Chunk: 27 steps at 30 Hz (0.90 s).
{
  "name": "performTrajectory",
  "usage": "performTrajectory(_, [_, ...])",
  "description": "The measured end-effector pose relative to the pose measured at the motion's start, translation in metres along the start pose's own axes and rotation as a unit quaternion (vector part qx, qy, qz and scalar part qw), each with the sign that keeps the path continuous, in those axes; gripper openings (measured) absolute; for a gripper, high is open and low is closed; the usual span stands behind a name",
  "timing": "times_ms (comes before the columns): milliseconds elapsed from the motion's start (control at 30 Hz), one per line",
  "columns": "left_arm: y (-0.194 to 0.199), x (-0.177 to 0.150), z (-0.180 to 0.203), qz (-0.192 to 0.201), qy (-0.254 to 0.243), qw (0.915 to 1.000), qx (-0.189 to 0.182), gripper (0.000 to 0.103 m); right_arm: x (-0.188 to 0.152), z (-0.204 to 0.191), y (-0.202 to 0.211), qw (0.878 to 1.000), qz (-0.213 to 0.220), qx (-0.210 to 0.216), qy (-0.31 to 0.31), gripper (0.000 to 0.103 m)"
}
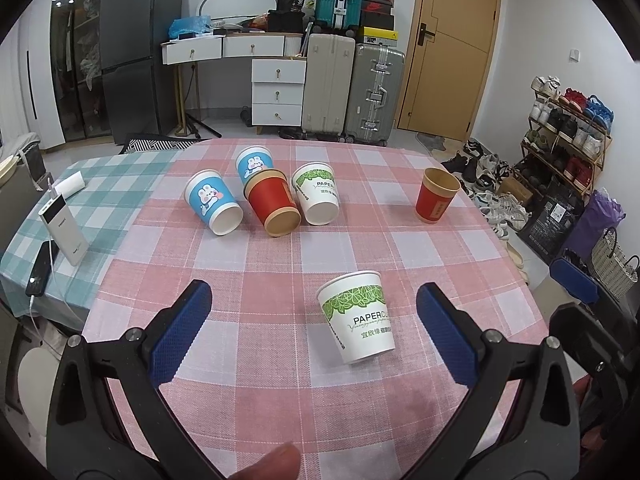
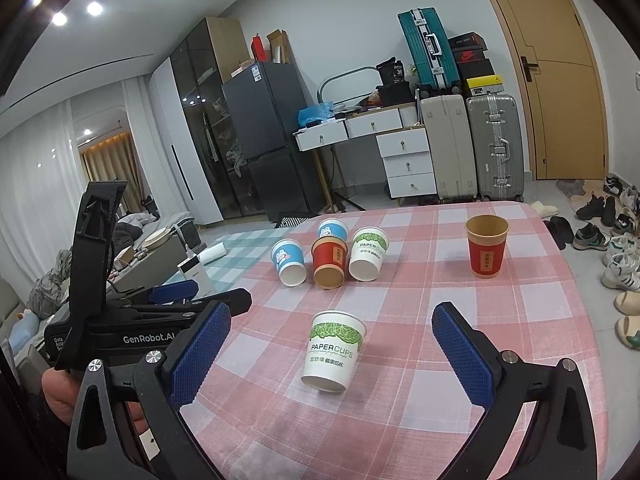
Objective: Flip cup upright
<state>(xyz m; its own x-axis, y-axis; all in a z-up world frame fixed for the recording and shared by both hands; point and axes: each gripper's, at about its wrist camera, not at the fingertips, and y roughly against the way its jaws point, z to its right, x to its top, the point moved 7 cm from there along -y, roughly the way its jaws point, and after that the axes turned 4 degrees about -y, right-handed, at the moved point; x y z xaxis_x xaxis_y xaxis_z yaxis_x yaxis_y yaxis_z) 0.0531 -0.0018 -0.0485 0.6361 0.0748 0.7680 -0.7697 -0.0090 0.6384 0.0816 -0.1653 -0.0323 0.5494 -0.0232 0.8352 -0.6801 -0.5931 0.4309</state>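
Note:
A white paper cup with a green leaf band (image 1: pixel 357 317) stands upright on the pink checked tablecloth (image 1: pixel 280 264), between the tips of both grippers; it also shows in the right wrist view (image 2: pixel 335 350). My left gripper (image 1: pixel 314 304) is open and empty, its blue pads on either side of and just short of the cup. My right gripper (image 2: pixel 331 322) is open and empty in the same way. A red cup (image 1: pixel 436 196) stands upright at the far right. Several cups lie on their sides at the far middle: a blue one (image 1: pixel 213 202), a red one (image 1: pixel 273 203), a white one (image 1: pixel 316 193).
Another blue cup (image 1: pixel 253 165) sits behind the lying group. A power bank (image 1: pixel 64 229) and a phone (image 1: pixel 39 268) lie on the green checked cloth at the left. The table's right edge drops to a floor with shoes (image 2: pixel 618 256). The left gripper's body (image 2: pixel 148 320) is at the right view's left.

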Motion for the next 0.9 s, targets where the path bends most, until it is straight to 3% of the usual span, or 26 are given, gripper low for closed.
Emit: performTrajectory(900, [-0.0006,-0.0015,0.0013,0.000,-0.001,1.0000,0.000,0.102,-0.0004,0.0015,-0.0003,1.000,0.000,0.002,-0.007,0.103])
